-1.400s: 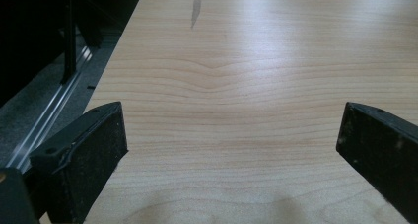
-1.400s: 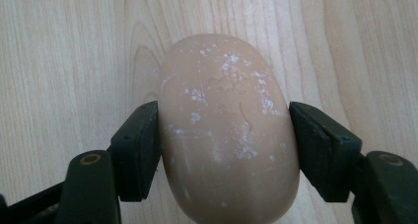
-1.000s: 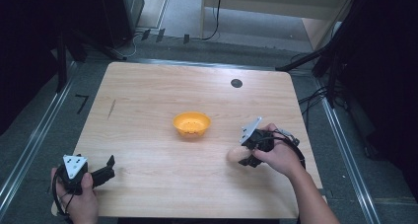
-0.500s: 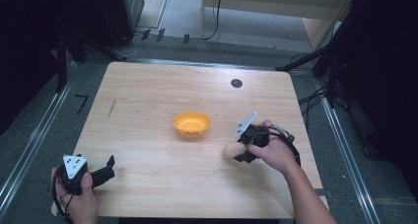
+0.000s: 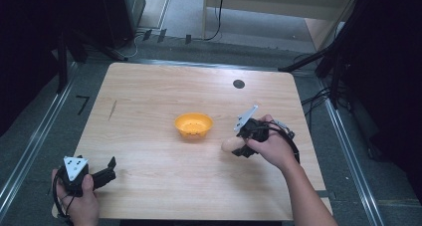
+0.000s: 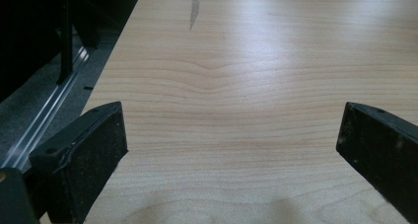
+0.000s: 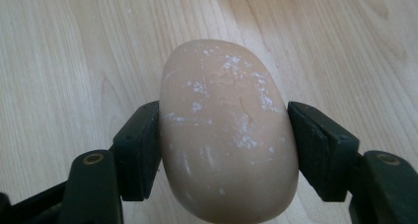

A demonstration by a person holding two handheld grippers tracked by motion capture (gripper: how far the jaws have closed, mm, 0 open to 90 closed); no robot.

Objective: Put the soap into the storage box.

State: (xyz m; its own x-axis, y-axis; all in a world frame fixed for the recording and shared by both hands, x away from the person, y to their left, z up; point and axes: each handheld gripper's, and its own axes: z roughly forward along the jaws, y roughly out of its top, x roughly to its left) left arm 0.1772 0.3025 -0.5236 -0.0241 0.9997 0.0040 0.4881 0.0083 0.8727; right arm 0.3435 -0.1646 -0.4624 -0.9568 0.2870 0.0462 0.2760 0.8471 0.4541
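At the near left corner of the pale wooden worktop (image 5: 149, 111) the left gripper (image 5: 102, 172) rests in the person's hand with its jaws spread wide and nothing but bare wood between them. Toward the middle sits a small round orange plastic bowl (image 5: 193, 125), upright and empty as far as I can see. Just to the right of the bowl, near but not touching it, the right gripper (image 5: 238, 145) pinches a smooth tan egg-shaped lump dusted with white specks (image 7: 229, 135); both pads press its flanks, and it looks to be held just off the wood. My guess is the lump is bound for the bowl. The risk I see is the grip itself: the lump is rounded and slick-looking, caught only across its widest part, so a tilt or a quick swing could let it squirt out and roll across the worktop. A low carry could also clip the bowl's rim and shove it away
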